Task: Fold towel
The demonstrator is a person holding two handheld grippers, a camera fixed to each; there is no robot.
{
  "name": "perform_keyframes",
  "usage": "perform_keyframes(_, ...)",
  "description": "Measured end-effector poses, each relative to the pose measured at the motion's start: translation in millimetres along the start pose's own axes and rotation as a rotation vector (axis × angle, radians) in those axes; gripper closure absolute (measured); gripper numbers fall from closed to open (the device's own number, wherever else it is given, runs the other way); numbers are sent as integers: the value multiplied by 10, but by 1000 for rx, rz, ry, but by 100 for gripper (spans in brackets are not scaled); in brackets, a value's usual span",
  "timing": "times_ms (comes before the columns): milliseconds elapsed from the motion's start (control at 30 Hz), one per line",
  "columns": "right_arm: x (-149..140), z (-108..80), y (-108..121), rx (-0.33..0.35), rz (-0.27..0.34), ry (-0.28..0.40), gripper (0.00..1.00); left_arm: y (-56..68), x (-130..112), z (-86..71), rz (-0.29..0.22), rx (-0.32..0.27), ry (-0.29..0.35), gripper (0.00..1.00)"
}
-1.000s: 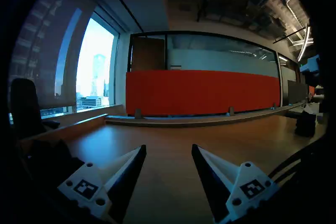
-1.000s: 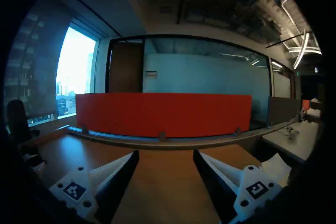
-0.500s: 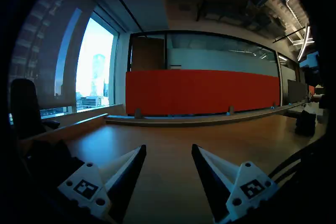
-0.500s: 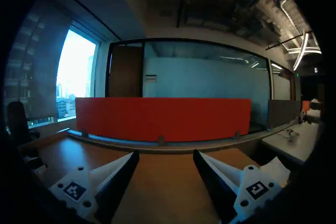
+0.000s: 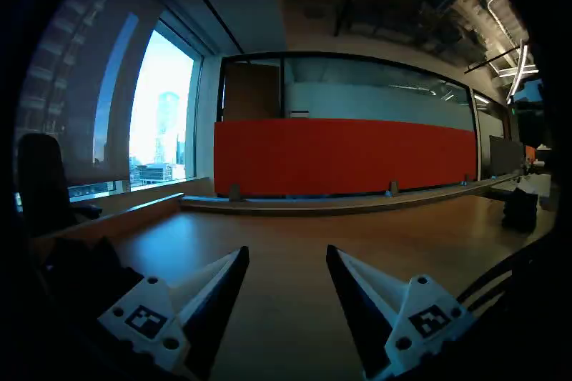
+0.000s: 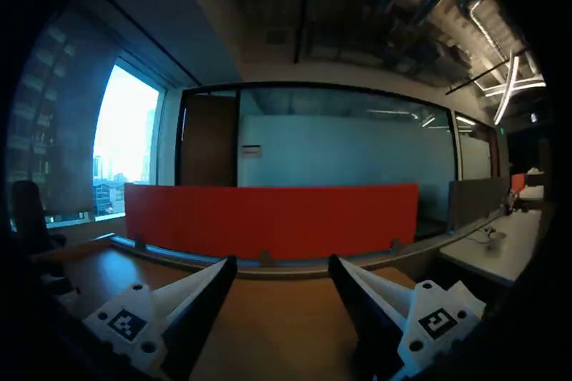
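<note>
In the left gripper view my left gripper (image 5: 287,254) is open, its two white fingers low over a bare wooden desk (image 5: 300,238) with nothing between them. In the right gripper view my right gripper (image 6: 283,264) is open too and holds nothing; it sits higher above the same kind of wooden desk (image 6: 279,324) and is tilted upward toward the ceiling. A dark cloth-like heap (image 5: 86,274) lies at the left edge of the desk in the left gripper view; whether it is the towel cannot be told.
A red partition screen (image 5: 343,156) runs along the desk's far edge. A dark office chair (image 5: 39,181) stands at the left by the window. A small dark object (image 5: 520,209) sits on the desk at far right. A white desk (image 6: 493,245) stands to the right.
The right gripper has risen and tilted upward, so the red screen sits lower in its view and more ceiling shows. The left gripper has stayed still.
</note>
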State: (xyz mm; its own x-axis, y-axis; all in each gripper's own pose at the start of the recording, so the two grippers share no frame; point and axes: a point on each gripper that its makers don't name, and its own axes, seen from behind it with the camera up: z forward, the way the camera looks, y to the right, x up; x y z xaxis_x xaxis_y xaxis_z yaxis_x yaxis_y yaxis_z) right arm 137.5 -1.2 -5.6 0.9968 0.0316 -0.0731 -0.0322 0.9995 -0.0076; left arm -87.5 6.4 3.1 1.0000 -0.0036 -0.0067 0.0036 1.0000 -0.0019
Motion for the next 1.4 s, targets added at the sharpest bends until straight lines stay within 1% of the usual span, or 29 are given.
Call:
perform_keyframes(167,84,-30,75,6,-15,23,1,2,-8,-1,0,0,0,21)
perform_keyframes(300,88,-44,131,7,-16,29,1,-2,-12,1,0,0,0,21)
perform_keyframes(533,-10,-45,121,21,-22,32,1,-7,-16,0,0,0,0,21)
perform_keyframes(767,-165,5,79,23,-10,39,1,-10,-17,-2,0,0,0,21)
perform_keyframes(1000,-433,5,-2,35,-26,33,1,-10,-16,-6,0,0,0,21)
perform_keyframes(1200,-707,10,71,12,-30,28,1,-5,-13,-6,-1,0,0,20)
perform_keyframes(1400,-984,6,120,-4,-10,20,1,-7,-15,-9,-1,0,0,21)
